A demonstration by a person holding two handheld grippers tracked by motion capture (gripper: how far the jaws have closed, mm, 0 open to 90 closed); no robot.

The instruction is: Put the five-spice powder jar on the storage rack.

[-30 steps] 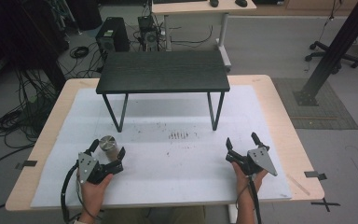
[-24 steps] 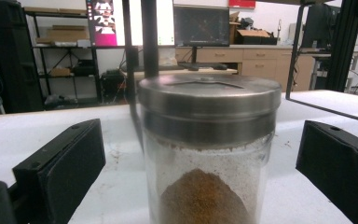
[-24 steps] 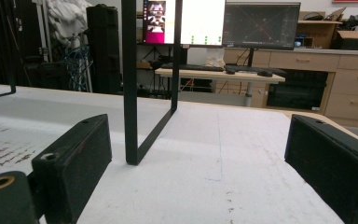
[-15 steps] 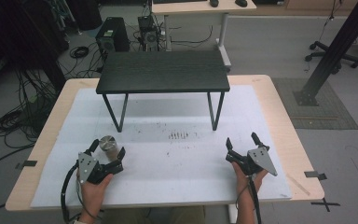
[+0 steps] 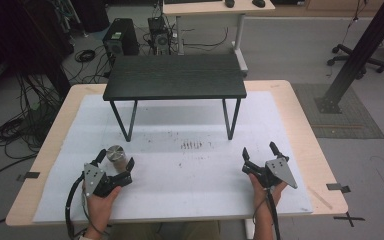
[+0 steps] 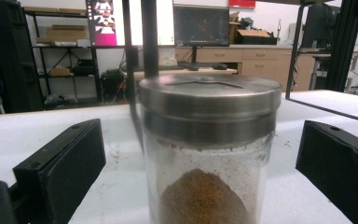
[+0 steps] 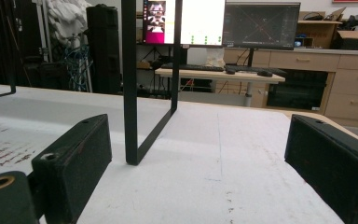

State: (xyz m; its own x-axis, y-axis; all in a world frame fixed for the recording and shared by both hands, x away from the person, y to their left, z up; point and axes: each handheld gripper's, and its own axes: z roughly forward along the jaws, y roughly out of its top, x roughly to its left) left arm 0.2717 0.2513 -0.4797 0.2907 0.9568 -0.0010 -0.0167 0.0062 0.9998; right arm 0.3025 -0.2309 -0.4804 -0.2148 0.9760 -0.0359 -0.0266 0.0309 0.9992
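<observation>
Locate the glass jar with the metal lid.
In the high view the glass jar with the metal lid stands on the white table cover at front left, between the open jaws of the left gripper.

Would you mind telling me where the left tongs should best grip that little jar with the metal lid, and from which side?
Probably on the clear glass wall just under the metal lid, coming in level from the person's side. The jar stands upright on the table, already between the open left tongs, and its round, straight sides suit a level squeeze.

jar (image 6: 209, 154) base cut off below, reddish-brown contents perhaps ground spice
</observation>
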